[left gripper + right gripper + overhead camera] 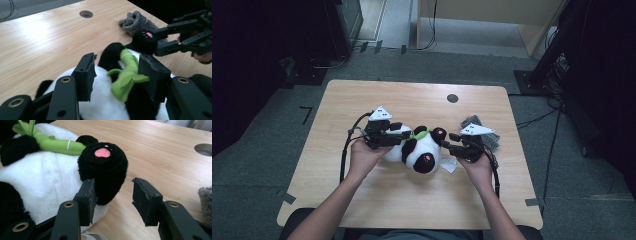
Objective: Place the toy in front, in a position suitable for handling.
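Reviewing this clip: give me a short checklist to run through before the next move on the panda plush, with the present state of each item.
1. Left gripper open around the green bamboo: ok, jaws apart, pads not pressing.
2. Right gripper lined up on the black paw: ok, paw sits between the jaws, gap on one side.
3. Panda plush resting on the table: ok.
4. Grey sock away from the plush: not ok, it lies right behind the paw.
5. Tag under the plush free of both grippers: cannot tell.

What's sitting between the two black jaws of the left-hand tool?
A green bamboo sprig stitched to the plush panda lies between the left gripper jaws, which stand apart from it, in the left gripper view.
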`<action>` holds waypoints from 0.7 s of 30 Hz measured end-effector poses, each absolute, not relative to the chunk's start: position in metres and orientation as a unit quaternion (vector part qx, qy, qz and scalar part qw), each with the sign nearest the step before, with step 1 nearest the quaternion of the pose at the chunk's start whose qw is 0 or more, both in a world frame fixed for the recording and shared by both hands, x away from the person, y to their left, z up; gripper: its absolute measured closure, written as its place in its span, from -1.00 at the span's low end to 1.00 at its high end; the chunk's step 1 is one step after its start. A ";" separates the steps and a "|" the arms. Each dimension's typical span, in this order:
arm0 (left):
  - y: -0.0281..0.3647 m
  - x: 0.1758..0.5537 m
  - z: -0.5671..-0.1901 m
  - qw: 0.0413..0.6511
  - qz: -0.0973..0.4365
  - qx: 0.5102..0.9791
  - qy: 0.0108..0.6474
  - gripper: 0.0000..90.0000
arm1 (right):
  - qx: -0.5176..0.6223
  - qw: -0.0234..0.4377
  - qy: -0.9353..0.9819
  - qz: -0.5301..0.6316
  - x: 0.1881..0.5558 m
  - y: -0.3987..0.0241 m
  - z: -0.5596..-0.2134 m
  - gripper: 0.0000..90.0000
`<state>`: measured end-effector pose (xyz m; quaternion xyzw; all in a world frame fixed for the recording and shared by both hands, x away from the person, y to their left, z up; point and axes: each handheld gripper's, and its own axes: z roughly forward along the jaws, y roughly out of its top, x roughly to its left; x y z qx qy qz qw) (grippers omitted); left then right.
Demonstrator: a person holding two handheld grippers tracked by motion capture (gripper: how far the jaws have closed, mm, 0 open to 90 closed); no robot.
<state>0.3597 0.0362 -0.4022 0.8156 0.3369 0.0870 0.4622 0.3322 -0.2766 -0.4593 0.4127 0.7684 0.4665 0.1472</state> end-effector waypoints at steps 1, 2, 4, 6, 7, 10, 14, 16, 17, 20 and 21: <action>0.039 0.360 -0.402 0.461 0.087 0.817 0.335 0.04 | 0.413 0.148 0.770 0.464 0.330 -0.276 -0.458 0.20; 0.042 0.361 -0.402 0.462 0.086 0.818 0.332 0.04 | 0.413 0.149 0.770 0.462 0.328 -0.276 -0.457 0.20; 0.048 0.362 -0.403 0.462 0.082 0.820 0.327 0.00 | 0.412 0.148 0.771 0.462 0.325 -0.276 -0.456 0.19; 0.053 0.362 -0.404 0.461 0.083 0.822 0.323 -0.02 | 0.415 0.151 0.769 0.462 0.321 -0.276 -0.454 0.19; 0.056 0.363 -0.404 0.462 0.083 0.822 0.323 -0.02 | 0.418 0.148 0.768 0.463 0.318 -0.277 -0.454 0.19; 0.065 0.367 -0.406 0.463 0.080 0.820 0.326 -0.02 | 0.418 0.145 0.768 0.464 0.313 -0.277 -0.453 0.17; 0.078 0.373 -0.412 0.464 0.079 0.818 0.331 -0.03 | 0.416 0.153 0.771 0.458 0.312 -0.275 -0.454 0.08; 0.082 0.375 -0.414 0.460 0.078 0.819 0.333 -0.05 | 0.417 0.151 0.769 0.461 0.312 -0.276 -0.454 0.04; 0.084 0.375 -0.415 0.456 0.081 0.821 0.333 -0.06 | 0.418 0.149 0.768 0.462 0.311 -0.276 -0.454 0.03; 0.088 0.376 -0.420 0.453 0.085 0.826 0.325 -0.05 | 0.418 0.151 0.765 0.466 0.307 -0.276 -0.452 0.03; 0.089 0.375 -0.421 0.454 0.085 0.827 0.321 -0.03 | 0.417 0.150 0.765 0.467 0.306 -0.276 -0.452 0.04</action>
